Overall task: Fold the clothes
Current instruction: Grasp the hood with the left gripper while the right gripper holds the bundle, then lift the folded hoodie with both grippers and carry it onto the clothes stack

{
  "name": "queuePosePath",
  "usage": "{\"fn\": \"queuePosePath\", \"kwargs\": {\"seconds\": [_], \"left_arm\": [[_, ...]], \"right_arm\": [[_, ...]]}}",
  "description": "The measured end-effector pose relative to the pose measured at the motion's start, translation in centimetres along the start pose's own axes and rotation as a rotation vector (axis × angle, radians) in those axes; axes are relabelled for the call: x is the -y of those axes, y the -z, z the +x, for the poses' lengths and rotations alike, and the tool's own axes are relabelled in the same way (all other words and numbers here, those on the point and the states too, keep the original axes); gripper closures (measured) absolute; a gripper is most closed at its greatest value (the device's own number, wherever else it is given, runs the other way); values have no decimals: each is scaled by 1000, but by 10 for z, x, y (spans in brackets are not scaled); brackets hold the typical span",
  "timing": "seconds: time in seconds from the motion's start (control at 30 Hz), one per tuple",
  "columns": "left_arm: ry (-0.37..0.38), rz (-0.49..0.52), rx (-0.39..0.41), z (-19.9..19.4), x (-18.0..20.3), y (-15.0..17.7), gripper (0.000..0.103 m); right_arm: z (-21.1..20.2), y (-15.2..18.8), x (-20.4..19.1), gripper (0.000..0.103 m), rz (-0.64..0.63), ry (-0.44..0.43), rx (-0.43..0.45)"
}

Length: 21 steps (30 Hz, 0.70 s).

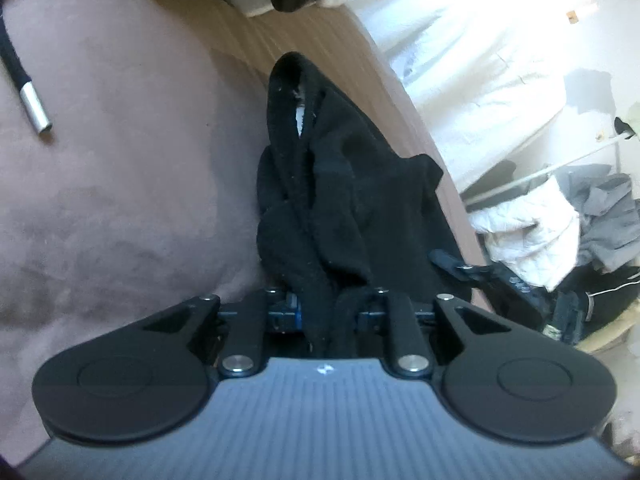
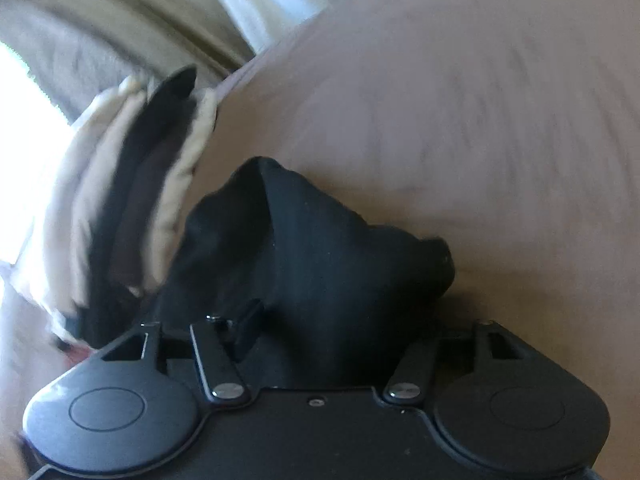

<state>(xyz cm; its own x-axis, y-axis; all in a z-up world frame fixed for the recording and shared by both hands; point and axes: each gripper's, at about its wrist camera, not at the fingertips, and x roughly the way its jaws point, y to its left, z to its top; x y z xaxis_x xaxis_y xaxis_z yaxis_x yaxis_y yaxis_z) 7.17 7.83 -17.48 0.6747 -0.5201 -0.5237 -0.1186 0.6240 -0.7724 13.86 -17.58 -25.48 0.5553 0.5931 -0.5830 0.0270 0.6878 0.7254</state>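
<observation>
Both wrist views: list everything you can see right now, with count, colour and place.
black garment: one, black, bunched on the pink cover, running into the left gripper
pink cover: one, dusty pink, under everything
drawstring: one, black with a silver tip, upper left of the left view
clothes stack: one, cream and dark layers, left of the right view
laundry heap: one, white and grey, off the right edge
left gripper: shut on the black garment
right gripper: fingers spread, black cloth between them
</observation>
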Motion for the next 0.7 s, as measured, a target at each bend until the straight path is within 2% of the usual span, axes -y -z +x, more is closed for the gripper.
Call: {"fn": "queuePosePath", "kwargs": {"seconds": [0.03, 0.07, 0.1, 0.13, 0.23, 0.3, 0.37, 0.47, 0.53, 0.63, 0.7], "left_arm": [[-20, 26, 10, -1, 4, 1, 87], [-43, 64, 22, -4, 12, 1, 87], [-68, 109, 37, -7, 21, 0, 87], [-90, 153, 54, -11, 31, -1, 87], [-150, 265, 104, -22, 57, -4, 87], [-187, 320, 137, -30, 69, -7, 87], [-212, 322, 157, -39, 75, -10, 87], [-190, 254, 168, -61, 81, -22, 87], [-165, 264, 222, -86, 93, -29, 87], [-161, 314, 328, -125, 113, -39, 87], [-150, 330, 390, -144, 123, -56, 87]], "right_arm": [[-3, 1, 8, 39, 59, -32, 20], [-6, 1, 13, 46, 96, -45, 43], [-9, 2, 15, 71, 122, -49, 69], [-11, 3, 14, 79, 113, -54, 86], [-19, 4, -8, 82, -22, -58, 135], [-25, 4, -32, 82, -146, -58, 130], [-33, 1, -55, 83, -234, -70, 131], [-53, -1, -96, 84, -378, -95, 159], [-69, -2, -125, 84, -474, -123, 193], [-92, -5, -167, 84, -552, -199, 248], [-100, -15, -198, 84, -586, -239, 278]]}}
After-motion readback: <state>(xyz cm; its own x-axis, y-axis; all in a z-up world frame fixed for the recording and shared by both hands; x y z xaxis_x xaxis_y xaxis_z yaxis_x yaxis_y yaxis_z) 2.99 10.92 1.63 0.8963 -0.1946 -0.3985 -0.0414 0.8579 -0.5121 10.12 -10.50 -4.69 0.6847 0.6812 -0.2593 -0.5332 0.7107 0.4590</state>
